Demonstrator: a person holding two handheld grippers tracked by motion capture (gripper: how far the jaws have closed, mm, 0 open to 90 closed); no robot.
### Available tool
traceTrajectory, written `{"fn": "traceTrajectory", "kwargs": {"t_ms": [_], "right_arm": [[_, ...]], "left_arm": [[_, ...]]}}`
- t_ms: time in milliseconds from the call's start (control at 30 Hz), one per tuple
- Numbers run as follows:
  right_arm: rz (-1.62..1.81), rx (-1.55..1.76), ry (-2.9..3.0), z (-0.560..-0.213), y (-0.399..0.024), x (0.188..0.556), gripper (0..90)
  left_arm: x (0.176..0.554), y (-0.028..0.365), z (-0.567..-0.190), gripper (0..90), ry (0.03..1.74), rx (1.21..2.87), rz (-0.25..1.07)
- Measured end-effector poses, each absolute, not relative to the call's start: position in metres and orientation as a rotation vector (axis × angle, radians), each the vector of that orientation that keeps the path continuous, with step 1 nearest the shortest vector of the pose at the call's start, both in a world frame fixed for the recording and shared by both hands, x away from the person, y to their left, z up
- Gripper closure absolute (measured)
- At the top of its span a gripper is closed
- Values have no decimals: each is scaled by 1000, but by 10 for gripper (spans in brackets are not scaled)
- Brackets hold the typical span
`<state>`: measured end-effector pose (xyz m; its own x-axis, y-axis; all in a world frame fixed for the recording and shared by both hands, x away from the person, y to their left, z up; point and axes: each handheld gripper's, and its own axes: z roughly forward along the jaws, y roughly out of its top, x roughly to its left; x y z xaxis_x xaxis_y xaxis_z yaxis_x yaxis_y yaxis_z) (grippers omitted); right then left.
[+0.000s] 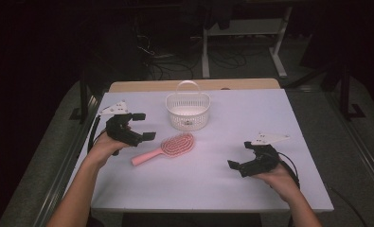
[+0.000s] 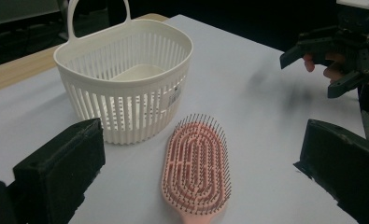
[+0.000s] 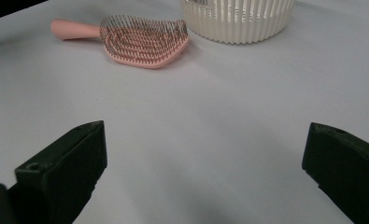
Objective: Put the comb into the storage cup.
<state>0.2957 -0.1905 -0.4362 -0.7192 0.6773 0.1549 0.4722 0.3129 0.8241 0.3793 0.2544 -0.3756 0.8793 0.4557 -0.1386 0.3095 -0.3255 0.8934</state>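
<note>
A pink hairbrush [image 1: 168, 148] lies bristles up on the white table [image 1: 251, 113], its handle pointing to the front left. Just behind it stands a white slatted basket [image 1: 189, 122] with a handle, holding nothing I can see. My left gripper [image 1: 144, 126] hovers open just left of the brush head. Its view shows the brush [image 2: 196, 168] between and beyond the wide jaws, with the basket [image 2: 126, 112] behind. My right gripper [image 1: 239, 154] is open at the front right, well away from the brush. Its view shows the brush [image 3: 142, 42] and basket [image 3: 238, 21] far ahead.
A strip of bare wooden tabletop [image 1: 194, 85] shows behind the white surface. Beyond it are a white desk frame [image 1: 206, 52] and cables on a dark floor. The other gripper [image 2: 313, 70] appears at the top right of the left gripper view.
</note>
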Motion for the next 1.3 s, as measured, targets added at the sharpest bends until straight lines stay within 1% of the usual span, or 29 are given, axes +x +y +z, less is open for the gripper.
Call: {"fn": "traceTrajectory", "kwargs": {"t_ms": [967,1300], "right_arm": [[1366,1053,2339,-436,-192,295,0],[1370,1045,2336,-435,-192,295,0]], "left_arm": [[400,232,-371,2,528,1971,165],[397,233,-365,2,500,1979,165]]}}
